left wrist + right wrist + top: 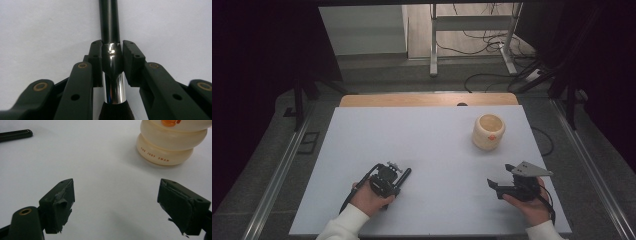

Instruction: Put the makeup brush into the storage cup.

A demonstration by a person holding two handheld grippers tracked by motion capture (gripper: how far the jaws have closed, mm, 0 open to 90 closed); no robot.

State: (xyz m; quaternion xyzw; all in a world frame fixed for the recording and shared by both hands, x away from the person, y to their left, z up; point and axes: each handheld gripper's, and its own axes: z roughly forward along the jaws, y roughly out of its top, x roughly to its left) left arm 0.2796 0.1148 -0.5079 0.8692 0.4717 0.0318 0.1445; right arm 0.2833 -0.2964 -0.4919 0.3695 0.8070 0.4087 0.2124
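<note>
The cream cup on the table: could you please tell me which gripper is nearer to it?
Right. The right gripper sits open just below the cream cup on the same side of the table, while the left gripper, shut on a black brush, lies far across to the cup's left.

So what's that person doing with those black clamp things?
A person holds a gripper in each hand at a white table. The left gripper is shut on a brush, clamped where its black handle meets the shiny metal collar; the brush lies low over the table. The right gripper is open with nothing between its jaws, pointing toward a cream cup that stands farther back on the table.
</note>
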